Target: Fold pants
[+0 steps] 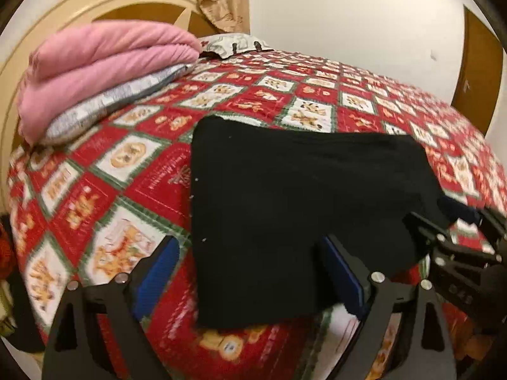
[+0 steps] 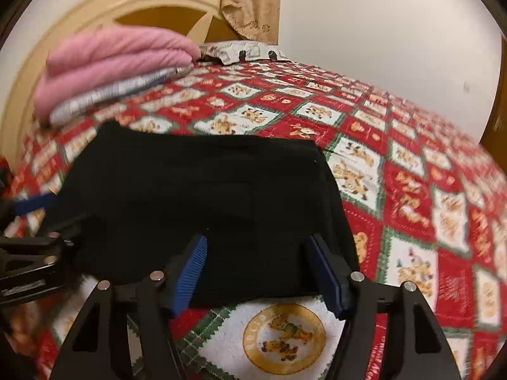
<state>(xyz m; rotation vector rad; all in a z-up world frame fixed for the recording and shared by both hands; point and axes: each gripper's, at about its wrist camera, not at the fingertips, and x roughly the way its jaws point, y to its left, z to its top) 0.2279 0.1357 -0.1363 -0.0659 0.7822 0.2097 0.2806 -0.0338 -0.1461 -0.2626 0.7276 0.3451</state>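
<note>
At frame centre on the bed (image 1: 133,171): pants (image 1: 285,215) folded into a compact black rectangle, lying flat on the quilt. Folding seemingly near done, perhaps one last fold or tidy-up left. Left claw (image 1: 253,272) spread wide, straddling the pants' near edge, gripping nothing. Right claw (image 2: 263,275) released too, pads apart over the near hem, no pinch visible.

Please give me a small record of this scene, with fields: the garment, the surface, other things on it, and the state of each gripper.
garment: folded black fabric pants, lying flat
surface: bed with red, white and green patterned quilt
other things: folded pink blanket on a grey-white pillow, near the cream headboard
left gripper: open, jaws astride the pants' near edge
right gripper: open, nothing pinched
</note>
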